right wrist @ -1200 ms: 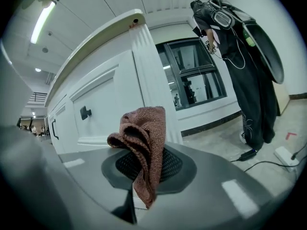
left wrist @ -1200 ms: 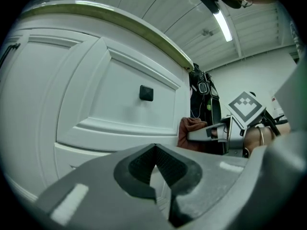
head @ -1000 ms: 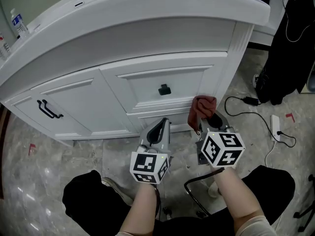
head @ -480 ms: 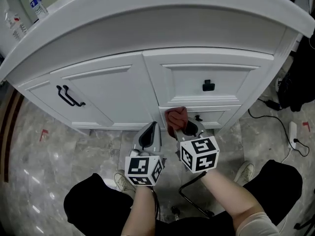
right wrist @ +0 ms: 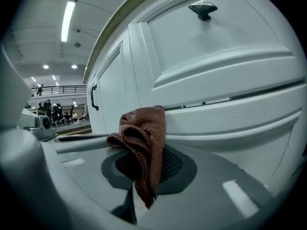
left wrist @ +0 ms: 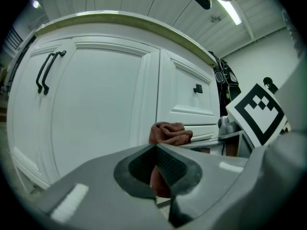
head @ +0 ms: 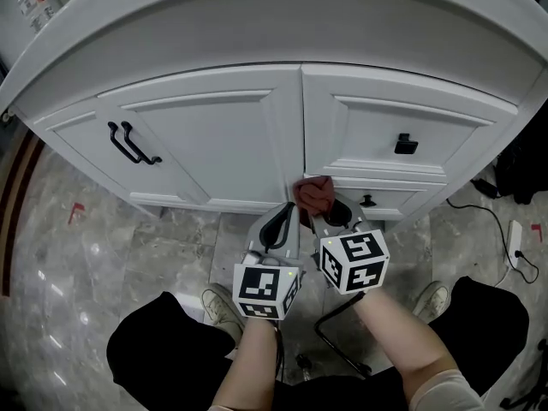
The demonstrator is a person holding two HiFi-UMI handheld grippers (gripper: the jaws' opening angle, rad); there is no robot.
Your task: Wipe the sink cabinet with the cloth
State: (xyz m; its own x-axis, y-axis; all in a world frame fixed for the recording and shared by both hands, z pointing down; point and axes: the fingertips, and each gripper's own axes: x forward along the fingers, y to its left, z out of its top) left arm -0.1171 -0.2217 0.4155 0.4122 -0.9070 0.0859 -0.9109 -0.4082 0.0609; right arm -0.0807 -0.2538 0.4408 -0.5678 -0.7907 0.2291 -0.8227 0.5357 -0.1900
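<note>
The white sink cabinet [head: 214, 135] fills the upper half of the head view. A reddish-brown cloth [head: 313, 193] is bunched against the cabinet front, low down, at the stile between the left door and the right drawers. My right gripper [head: 328, 211] is shut on the cloth [right wrist: 141, 133], which hangs over its lower jaw and touches the drawer front [right wrist: 216, 47]. My left gripper [head: 278, 223] hovers just left of it, shut and holding nothing, a little short of the door [left wrist: 96, 104]. From the left gripper view the cloth [left wrist: 170, 132] shows beyond the jaws.
Two black bar handles [head: 133, 144] sit on the left door, with black knobs on the upper drawer [head: 405, 144] and lower drawer [head: 368, 201]. The countertop overhangs above. A cable and white power strip [head: 514, 234] lie on the marble floor at right. My shoes [head: 224, 306] and a black bent tube [head: 338, 332] are below.
My right gripper has carried the cloth leftwards along the cabinet front, from the right corner to the middle stile. The left gripper moved along with it.
</note>
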